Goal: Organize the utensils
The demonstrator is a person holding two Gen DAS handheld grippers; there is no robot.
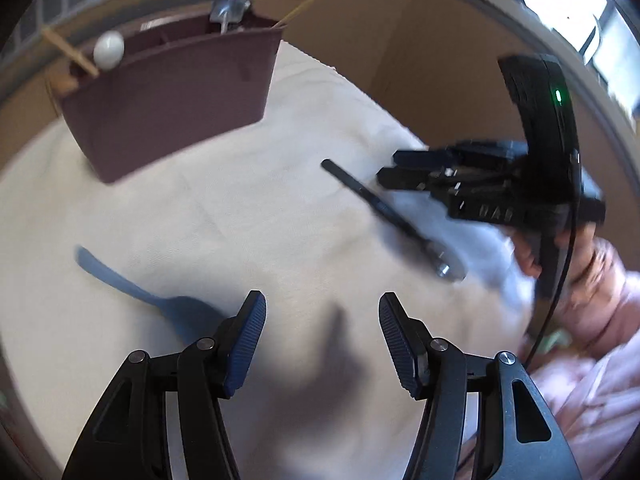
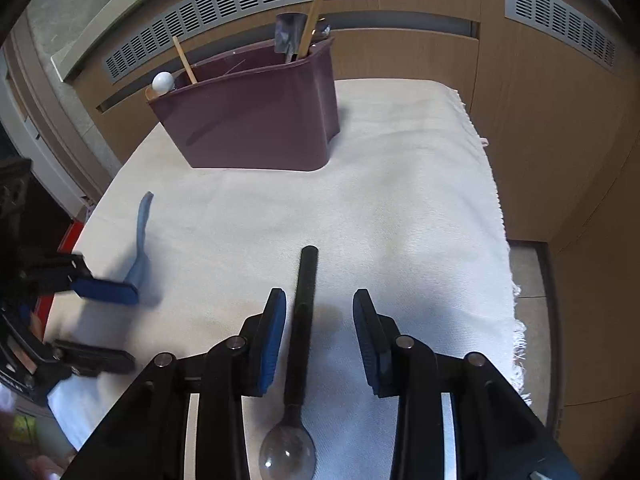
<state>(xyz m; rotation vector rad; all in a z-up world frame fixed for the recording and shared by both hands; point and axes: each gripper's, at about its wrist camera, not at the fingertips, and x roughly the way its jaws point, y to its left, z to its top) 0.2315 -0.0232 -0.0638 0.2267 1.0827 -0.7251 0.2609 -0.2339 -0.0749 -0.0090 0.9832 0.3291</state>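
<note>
A black-handled spoon (image 2: 300, 344) lies on the white cloth (image 2: 400, 208), its handle between the fingers of my open right gripper (image 2: 320, 312), untouched by the pads. It also shows in the left wrist view (image 1: 384, 216), with the right gripper (image 1: 394, 168) just above it. A blue spatula (image 1: 132, 288) lies at the left, its blade beside my open, empty left gripper (image 1: 322, 312); it also shows in the right wrist view (image 2: 140, 248). The maroon utensil holder (image 2: 256, 116) stands at the back with several utensils in it.
The holder (image 1: 176, 92) holds wooden sticks (image 2: 316, 8), a metal utensil (image 2: 286, 36) and a white ball-topped one (image 2: 163, 82). Wood-panelled walls with vents stand behind and right. The cloth's fringed edge (image 2: 512, 300) is at the right.
</note>
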